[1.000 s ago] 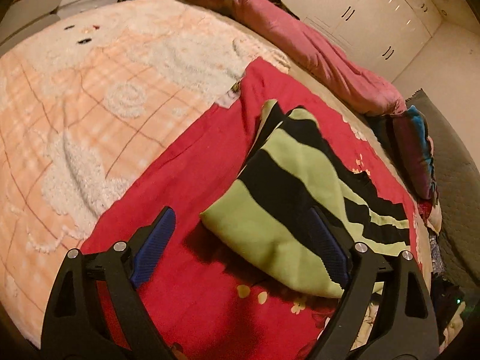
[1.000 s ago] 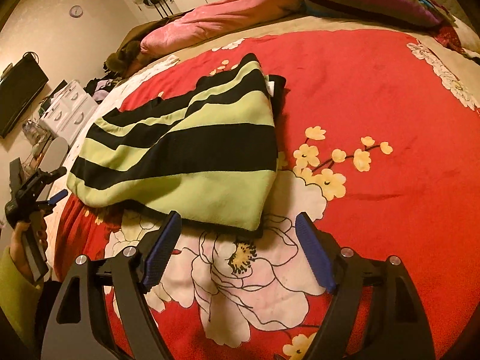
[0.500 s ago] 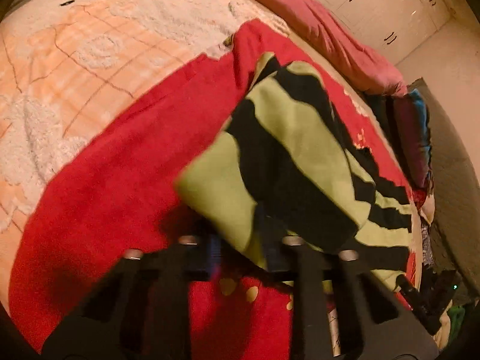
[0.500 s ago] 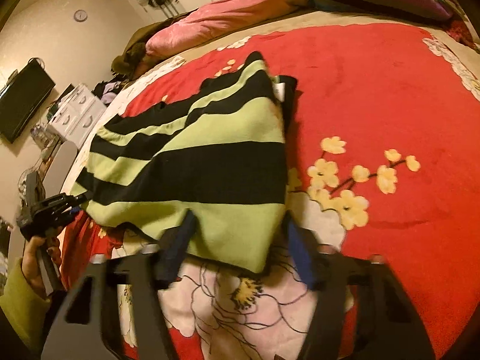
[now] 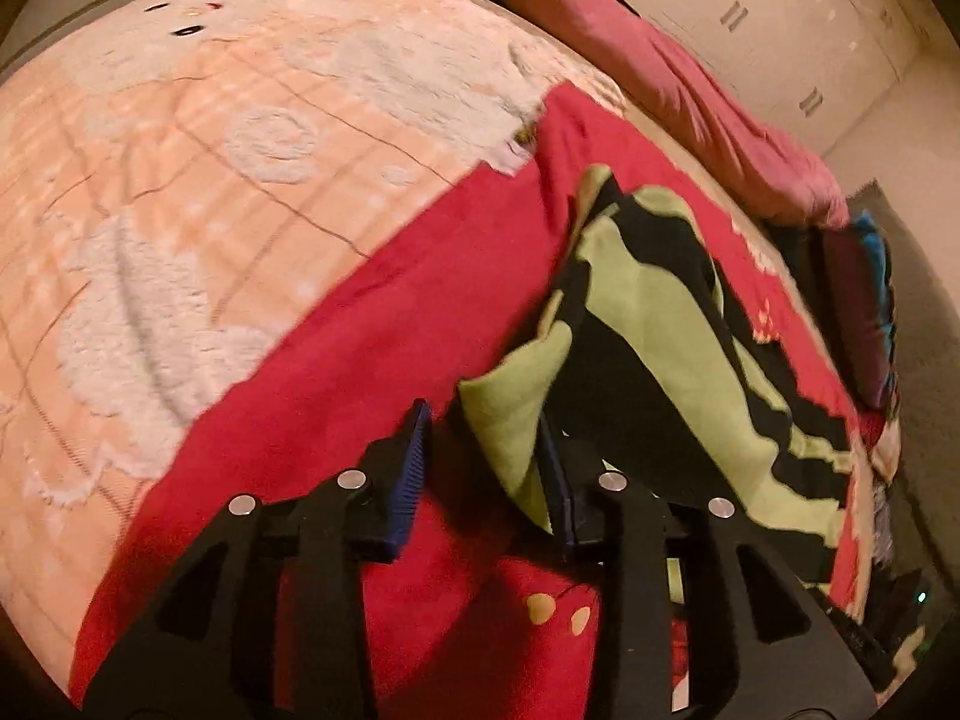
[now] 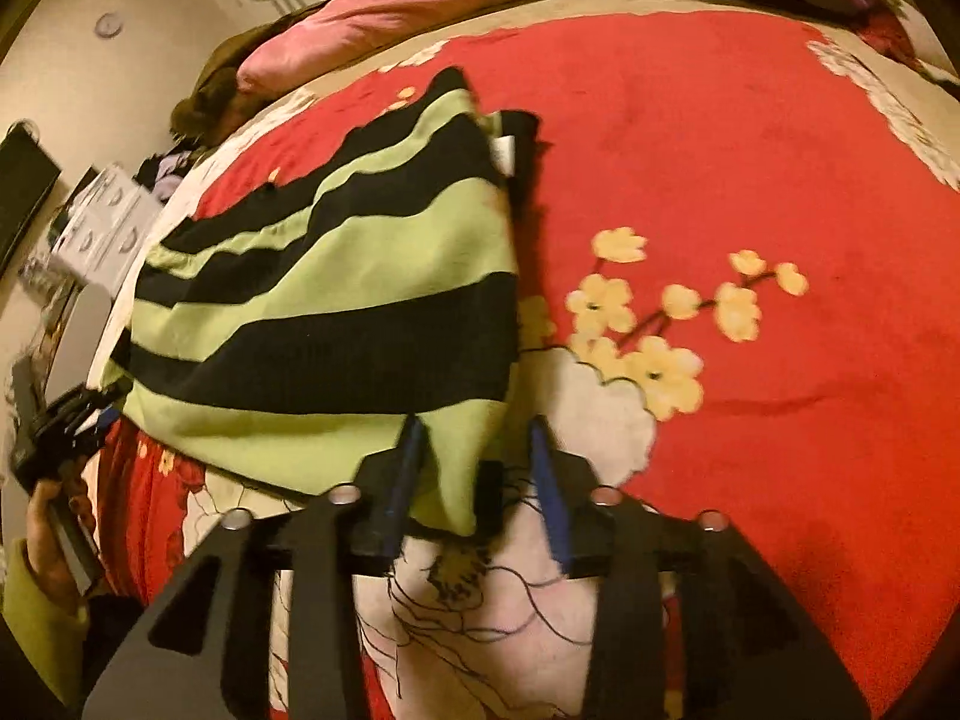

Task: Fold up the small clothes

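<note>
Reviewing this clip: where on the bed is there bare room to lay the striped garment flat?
Open red blanket lies beside the striped garment, out to the yellow blossoms. The peach blanket beyond the red edge is bare too. Crowded: the pink bedding and striped pillow along the far edge.

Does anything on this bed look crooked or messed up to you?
The green-and-black striped knit garment looks rumpled at its near left corner, bunched up off the red floral blanket rather than flat. Its near right corner lies smoother. Nothing looks torn or spilled.

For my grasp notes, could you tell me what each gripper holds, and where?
Nothing clamped: left gripper and right gripper are opening, each around a striped garment corner.
</note>
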A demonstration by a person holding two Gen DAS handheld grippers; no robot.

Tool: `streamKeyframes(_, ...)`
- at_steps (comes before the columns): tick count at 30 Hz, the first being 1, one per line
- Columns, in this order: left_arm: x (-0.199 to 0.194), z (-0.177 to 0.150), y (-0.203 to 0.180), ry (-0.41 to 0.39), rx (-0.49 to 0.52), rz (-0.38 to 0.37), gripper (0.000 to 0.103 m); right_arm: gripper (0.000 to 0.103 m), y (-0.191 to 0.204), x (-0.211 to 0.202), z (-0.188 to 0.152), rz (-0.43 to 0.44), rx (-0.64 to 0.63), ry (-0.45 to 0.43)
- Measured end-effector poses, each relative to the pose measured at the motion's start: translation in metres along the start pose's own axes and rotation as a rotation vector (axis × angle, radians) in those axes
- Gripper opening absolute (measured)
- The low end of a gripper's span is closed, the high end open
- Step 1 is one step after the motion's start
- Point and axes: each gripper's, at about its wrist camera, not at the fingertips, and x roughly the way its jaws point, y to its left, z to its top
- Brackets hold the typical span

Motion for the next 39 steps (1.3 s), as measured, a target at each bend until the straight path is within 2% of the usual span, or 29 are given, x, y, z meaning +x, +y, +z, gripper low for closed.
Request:
streamKeyframes(4, -0.020, 0.002, -0.005, -0.071, 0.035, 0.046, 0.028, 0.041, -0.001, -0.025, 0.003, -0.032, -0.026, -0.084)
streamKeyframes(5, -0.025, 0.002, -0.009, -0.098, 0.050, 0.061, 0.028, 0.044, -0.001, -0.031, 0.003, -0.032, -0.028, -0.108)
streamKeyframes(9, -0.054, 0.005, -0.032, -0.252, 0.143, 0.127, 0.027, 0.047, 0.004, -0.048, 0.012, -0.037, -0.049, -0.180)
streamKeyframes(12, -0.066, 0.005, -0.048, -0.318, 0.190, 0.128, 0.027, 0.050, 0.016, -0.049, 0.020, -0.035, -0.093, -0.197)
streamKeyframes(13, -0.067, 0.005, -0.053, -0.322, 0.210, 0.120, 0.031, 0.050, 0.022, -0.048, 0.023, -0.031, -0.112, -0.200)
streamKeyframes(14, -0.067, 0.004, -0.061, -0.315, 0.233, 0.110, 0.035, 0.050, 0.027, -0.048, 0.025, -0.026, -0.129, -0.199)
streamKeyframes(18, -0.054, -0.005, -0.092, -0.254, 0.322, 0.073, 0.041, 0.050, 0.050, -0.037, 0.034, -0.011, -0.198, -0.192)
streamKeyframes(24, -0.030, -0.016, -0.131, -0.140, 0.440, 0.035, 0.060, 0.050, 0.076, -0.022, 0.045, -0.008, -0.267, -0.183)
streamKeyframes(27, -0.014, -0.018, -0.147, -0.098, 0.478, 0.032, 0.063, 0.050, 0.083, -0.013, 0.052, -0.014, -0.286, -0.169)
streamKeyframes(32, 0.021, -0.012, -0.161, -0.021, 0.488, 0.024, 0.071, 0.050, 0.090, 0.007, 0.067, -0.017, -0.301, -0.147)
streamKeyframes(34, 0.039, -0.006, -0.159, 0.010, 0.480, 0.063, 0.073, 0.050, 0.089, 0.018, 0.074, -0.018, -0.297, -0.132)
streamKeyframes(39, 0.060, 0.004, -0.145, 0.009, 0.463, 0.110, 0.082, 0.050, 0.074, 0.052, 0.088, -0.105, -0.270, -0.070)
